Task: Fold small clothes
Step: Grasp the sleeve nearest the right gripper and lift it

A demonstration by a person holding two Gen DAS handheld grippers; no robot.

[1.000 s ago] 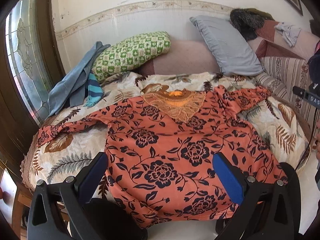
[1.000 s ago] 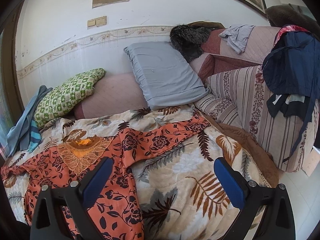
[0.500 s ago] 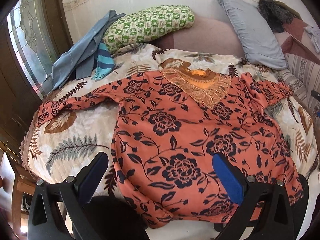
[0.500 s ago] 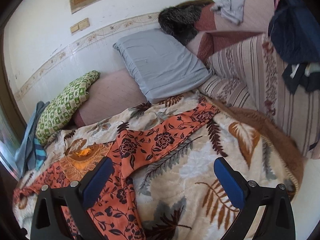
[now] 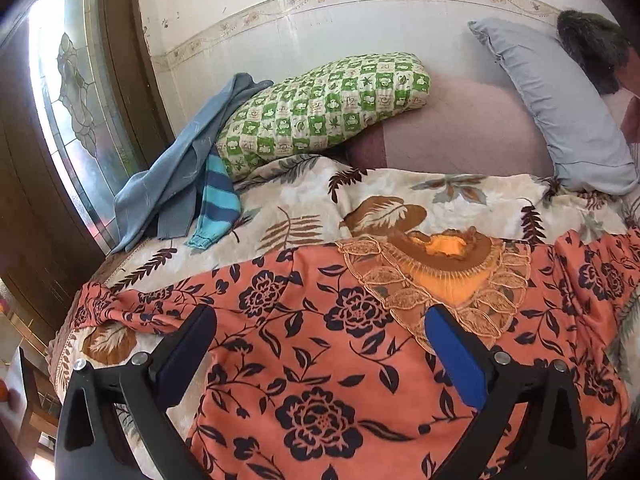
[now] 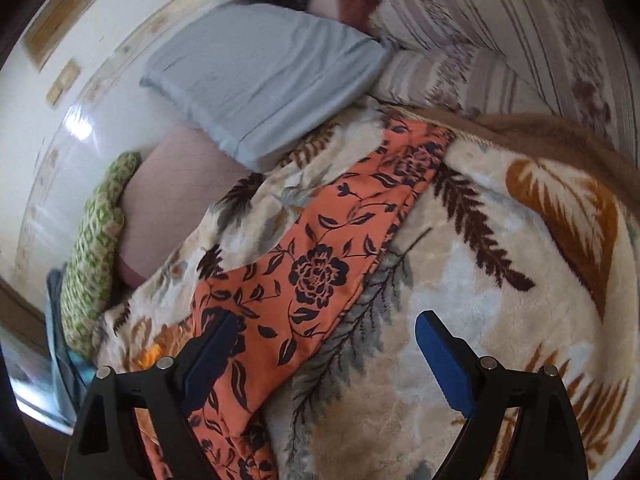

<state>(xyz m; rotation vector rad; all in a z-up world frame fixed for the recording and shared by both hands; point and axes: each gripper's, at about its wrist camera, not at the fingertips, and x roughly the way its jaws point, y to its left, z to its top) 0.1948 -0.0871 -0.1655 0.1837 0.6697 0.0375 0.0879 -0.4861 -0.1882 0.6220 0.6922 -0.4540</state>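
Both grippers have moved in closer: the left gripper [image 5: 318,318] hangs spread wide over the orange blouse [image 5: 320,360] lying flat on the blanket [image 5: 300,200], the right gripper [image 6: 326,326] likewise gaping above its sleeve [image 6: 340,240].

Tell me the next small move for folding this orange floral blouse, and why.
Probably lower the right gripper onto the orange floral blouse's outstretched sleeve and pinch it: both grippers are open and hold nothing, and the sleeve lies flat on the leaf-print blanket.
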